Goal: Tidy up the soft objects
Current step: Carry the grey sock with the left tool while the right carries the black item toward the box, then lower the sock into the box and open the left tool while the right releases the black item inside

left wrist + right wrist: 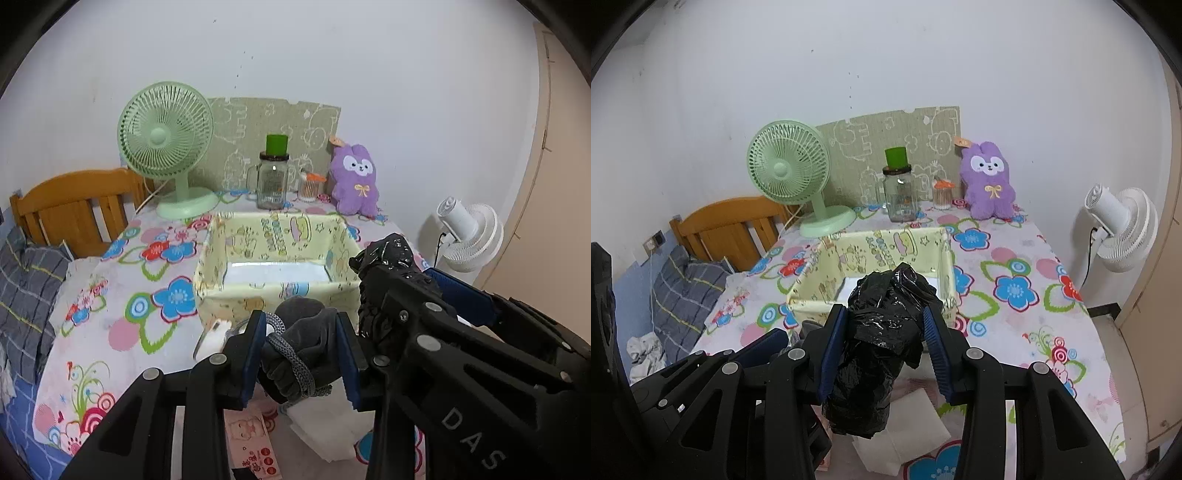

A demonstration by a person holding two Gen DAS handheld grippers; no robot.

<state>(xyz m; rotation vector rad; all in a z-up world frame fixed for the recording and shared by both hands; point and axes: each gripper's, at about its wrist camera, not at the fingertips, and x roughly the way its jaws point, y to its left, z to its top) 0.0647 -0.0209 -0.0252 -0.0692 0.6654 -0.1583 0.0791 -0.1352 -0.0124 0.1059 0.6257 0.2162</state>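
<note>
Grey glove (303, 339): soft fleece, bundled and bound with a braided grey cord; pinched between the left gripper's (301, 354) blue-padded jaws, above the bench's near edge, just short of the bin.

Black bag (882, 332): crinkled glossy plastic, wadded into an upright roll; clamped between the right gripper's (882, 347) jaws, just beside the glove, its top over the bin's near rim.

Bin (849, 258): rectangular, pale-yellow cartoon-print fabric, white floor.

Bench (1015, 258): flower-print cloth. White folded tissue (908, 424) lies under the grippers.

Back row: green fan (166, 144), glass jar (272, 181) with green cap, purple plush (354, 181).

Left view only: a pink printed card (251, 435) at the near edge. Right view only: a wall socket (653, 240) by the wooden headboard (727, 225).
</note>
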